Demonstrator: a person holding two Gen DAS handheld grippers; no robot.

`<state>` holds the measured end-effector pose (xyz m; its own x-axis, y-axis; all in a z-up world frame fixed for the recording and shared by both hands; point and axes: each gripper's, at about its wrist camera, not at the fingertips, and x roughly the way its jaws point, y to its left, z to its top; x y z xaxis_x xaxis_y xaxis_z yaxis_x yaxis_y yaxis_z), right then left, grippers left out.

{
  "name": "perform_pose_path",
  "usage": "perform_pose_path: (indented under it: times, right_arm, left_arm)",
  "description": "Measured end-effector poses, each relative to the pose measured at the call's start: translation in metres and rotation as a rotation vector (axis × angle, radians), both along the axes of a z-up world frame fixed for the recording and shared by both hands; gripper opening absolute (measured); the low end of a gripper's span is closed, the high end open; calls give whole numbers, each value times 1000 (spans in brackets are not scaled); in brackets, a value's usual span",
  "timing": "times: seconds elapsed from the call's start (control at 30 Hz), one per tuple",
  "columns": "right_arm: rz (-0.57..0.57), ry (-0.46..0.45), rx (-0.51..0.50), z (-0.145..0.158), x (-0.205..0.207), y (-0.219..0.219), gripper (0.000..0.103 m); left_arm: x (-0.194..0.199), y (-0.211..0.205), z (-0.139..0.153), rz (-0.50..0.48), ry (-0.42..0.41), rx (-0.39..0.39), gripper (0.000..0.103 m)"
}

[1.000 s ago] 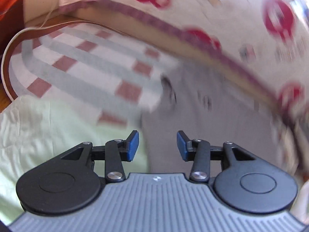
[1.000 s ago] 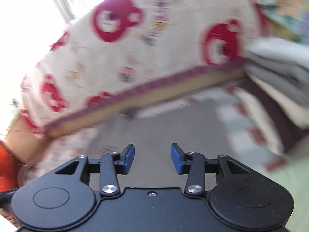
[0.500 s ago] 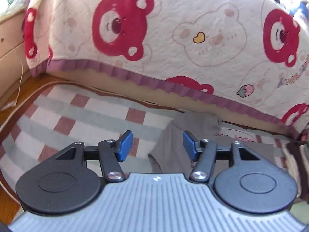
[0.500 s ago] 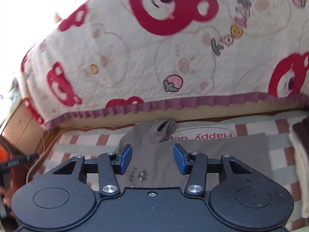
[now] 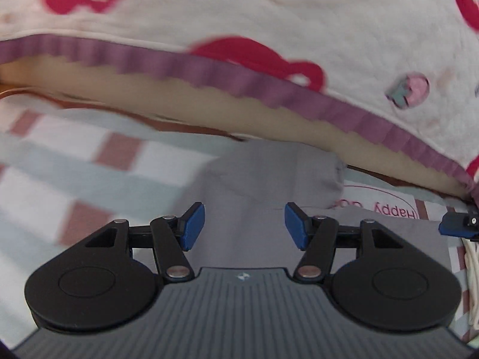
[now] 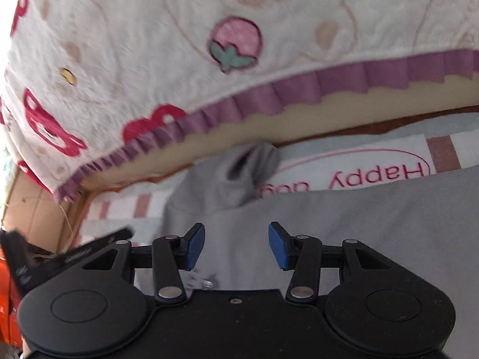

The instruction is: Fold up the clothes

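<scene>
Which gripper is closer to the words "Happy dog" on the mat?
Right, probably. The right gripper hovers over the grey garment just below the "Happy dog" print. The left gripper is farther left; the print sits off to its right.

Bright daylight, heavy motion blur throughout, fisheye bending toward the edges.

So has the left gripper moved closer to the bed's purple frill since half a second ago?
Yes. The left gripper has moved in toward the purple frill, which now looms larger, above the grey garment.
</scene>
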<state>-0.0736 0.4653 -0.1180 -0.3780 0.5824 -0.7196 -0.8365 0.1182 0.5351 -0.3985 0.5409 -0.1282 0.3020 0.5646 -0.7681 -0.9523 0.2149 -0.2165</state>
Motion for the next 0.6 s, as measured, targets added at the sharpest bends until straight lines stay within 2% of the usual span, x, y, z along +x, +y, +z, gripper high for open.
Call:
perform_pose_path:
  times: [0.07,0.13,0.2,0.23,0.3,0.4,0.53,0.6]
  right_arm:
    - [-2,-42,-15,-9,15,2,53]
    - [-18,-102,-29,-17,34,2,53]
    - [-59,-186,-51,-25,60,-2,53]
    - [-84,-225,-62,-28,73,-5,53]
    - [-152,-284,-86,-32,102,-16,53]
    - [-243,-360,-112,-38,144,-33,53]
    - [-314,-425,-119,-45,185,-58,53]
    - [-317,-455,-98,-51,195,-67,53]
  left_arm:
    - [37,9,-18,-73,23,27,58]
    - [73,15,-32,-151,25,77,63]
    - [106,20,-46,-215,22,136,74]
    - [122,24,-53,-231,46,157,75]
    - [149,38,-68,-208,134,156,75]
    - [171,63,-91,-120,274,111,75]
    - [179,76,-106,-120,361,117,77]
    - [181,77,-110,-140,373,125,85]
